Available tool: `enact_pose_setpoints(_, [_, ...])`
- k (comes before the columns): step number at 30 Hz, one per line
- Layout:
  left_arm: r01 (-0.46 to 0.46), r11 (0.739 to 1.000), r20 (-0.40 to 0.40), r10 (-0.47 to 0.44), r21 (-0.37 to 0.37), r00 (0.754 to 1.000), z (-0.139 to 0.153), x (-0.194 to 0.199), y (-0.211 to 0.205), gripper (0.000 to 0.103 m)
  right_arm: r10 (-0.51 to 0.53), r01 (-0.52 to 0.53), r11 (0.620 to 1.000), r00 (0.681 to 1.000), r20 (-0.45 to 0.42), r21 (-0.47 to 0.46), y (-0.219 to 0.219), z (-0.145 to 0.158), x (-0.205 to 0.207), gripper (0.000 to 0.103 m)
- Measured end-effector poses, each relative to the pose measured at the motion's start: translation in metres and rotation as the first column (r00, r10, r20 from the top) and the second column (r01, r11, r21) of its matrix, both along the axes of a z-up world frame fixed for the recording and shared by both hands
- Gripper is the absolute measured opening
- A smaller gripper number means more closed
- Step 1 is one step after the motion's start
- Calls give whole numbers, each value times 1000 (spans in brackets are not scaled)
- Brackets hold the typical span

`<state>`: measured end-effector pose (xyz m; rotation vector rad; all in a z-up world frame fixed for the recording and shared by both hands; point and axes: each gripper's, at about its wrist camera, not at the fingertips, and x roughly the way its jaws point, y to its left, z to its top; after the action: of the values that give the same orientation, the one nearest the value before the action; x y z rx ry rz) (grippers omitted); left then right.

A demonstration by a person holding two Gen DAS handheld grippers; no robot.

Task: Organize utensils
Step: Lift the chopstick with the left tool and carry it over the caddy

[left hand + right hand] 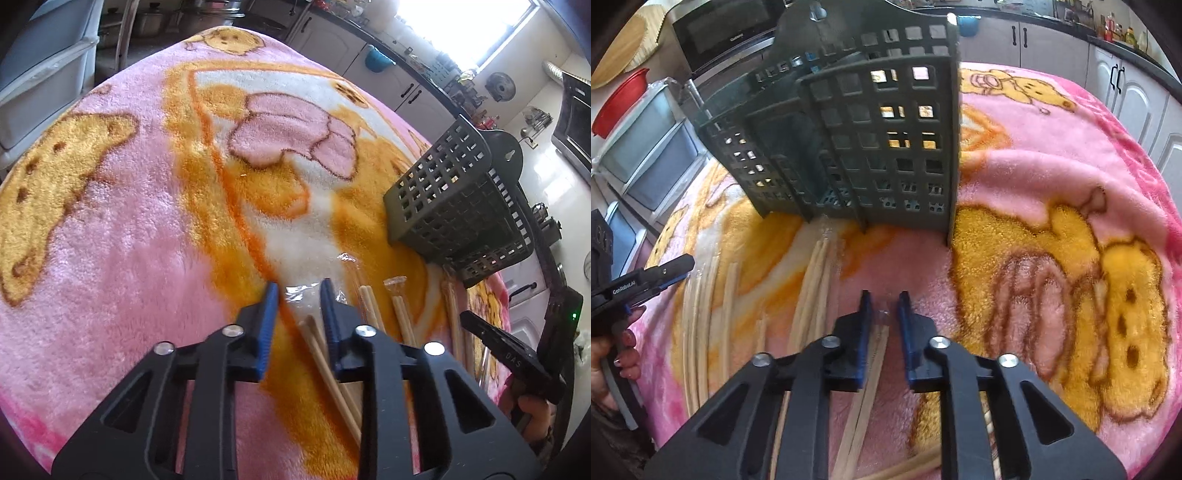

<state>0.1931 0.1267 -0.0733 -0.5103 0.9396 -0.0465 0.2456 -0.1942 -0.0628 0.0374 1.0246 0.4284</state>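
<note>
Two tongs are mine, one in each hand, and both hang low over a fluffy pink blanket with yellow bears on it that covers the table.

My left tongs are spread apart with nothing between the blue tips. Under them lies a pair of wooden chopsticks in a clear wrapper. The sticks run back toward me and slip under the right blue tip. I cannot tell if the tip touches them.

More wrapped chopstick pairs lie side by side next to that one, toward the right edge of the table. They all point at the dark grey utensil basket. The basket stands upright on the blanket near the far right side, past the chopstick ends. It is full of square holes and has walls inside that split it into parts.

My right tongs are apart too and grip nothing. One wrapped pair lies right below them, between the two blue tips, with its crinkly clear end sticking out just past them. Another bundle of sticks lies to the left, and its far end comes close to the bottom of the basket. More pairs lie farther left, by my left hand.
</note>
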Motion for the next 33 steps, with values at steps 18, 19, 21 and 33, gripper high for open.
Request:
enact_pose_setpoints(18, [56,995,232,-73,81,970,88,-12,-3,0,19,-52,988,976,218,148,-9,82,-7,8])
enact_pose_setpoints(19, [63,994,252,-82,85,964,97,-12,-5,0,21,-59,986,972,235,155,-9,89,-8,8])
enact_pose_setpoints(21, [73,993,278,-95,88,956,108,-13,-9,0,18,-64,985,963,269,163,-9,102,-10,8])
enact_pose_setpoints(33, [174,976,402,-212,130,891,164,-10,-48,0,-7,-97,973,893,449,209,-14,165,-25,6])
